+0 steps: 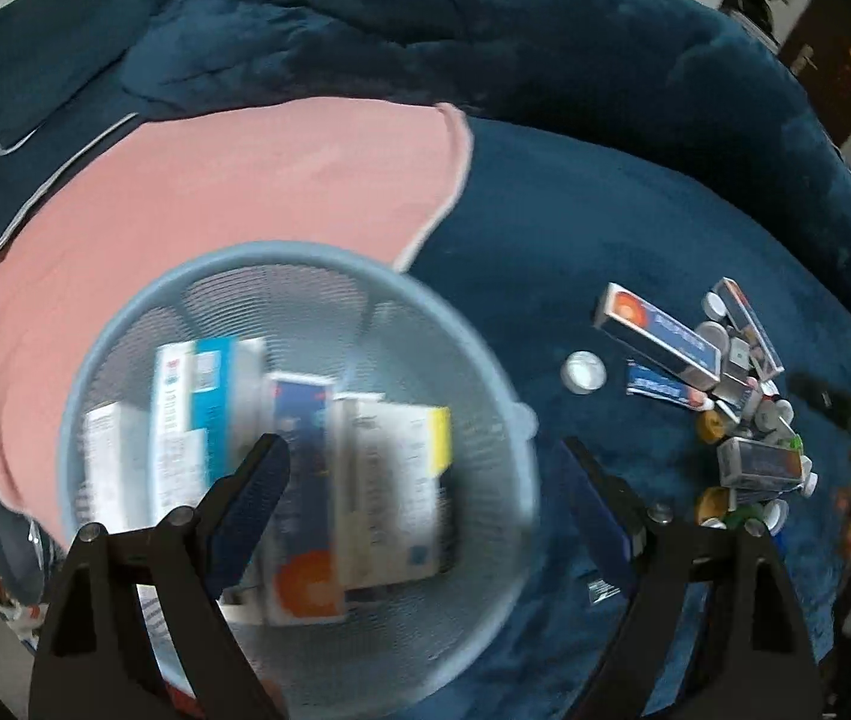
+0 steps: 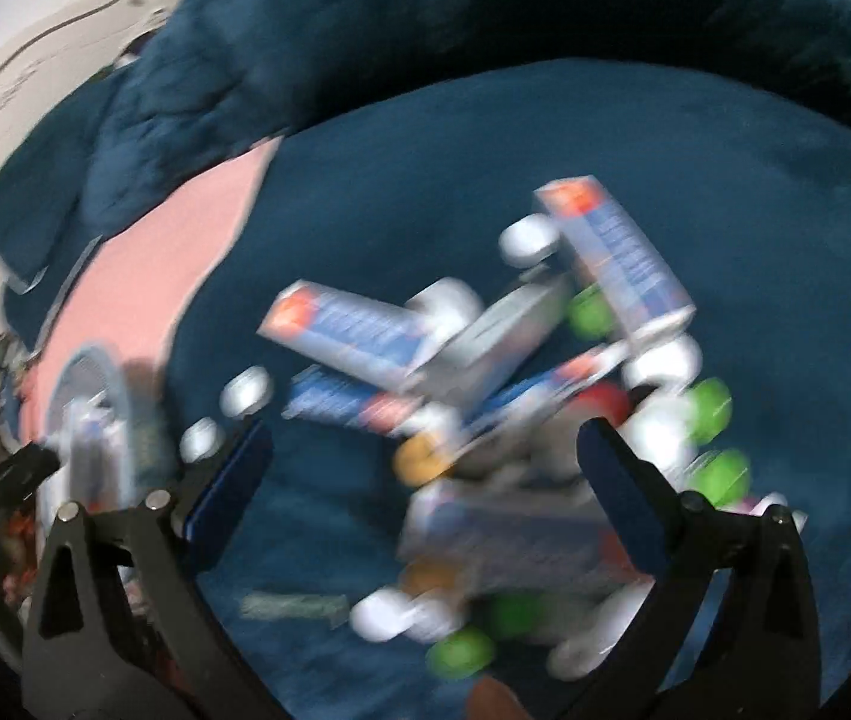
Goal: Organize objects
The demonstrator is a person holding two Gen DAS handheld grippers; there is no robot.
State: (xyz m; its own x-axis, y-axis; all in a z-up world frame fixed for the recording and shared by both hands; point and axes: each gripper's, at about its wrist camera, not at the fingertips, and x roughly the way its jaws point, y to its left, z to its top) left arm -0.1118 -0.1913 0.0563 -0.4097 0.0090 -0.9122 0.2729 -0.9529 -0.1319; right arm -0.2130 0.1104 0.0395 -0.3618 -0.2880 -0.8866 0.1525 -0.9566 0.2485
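Dim, bluish indoor light, no hard shadows, no glare. Strong fisheye bending with black corners in both views. Left wrist view: sharp on the far pile of boxes [image 1: 725, 384], smeared on the mesh basket [image 1: 299, 258] and its contents. Right wrist view: heavy motion blur throughout, lettering on the boxes unreadable, bottle caps [image 2: 710, 408] reduced to soft blobs; only the fingers [image 2: 623, 498] crisp.
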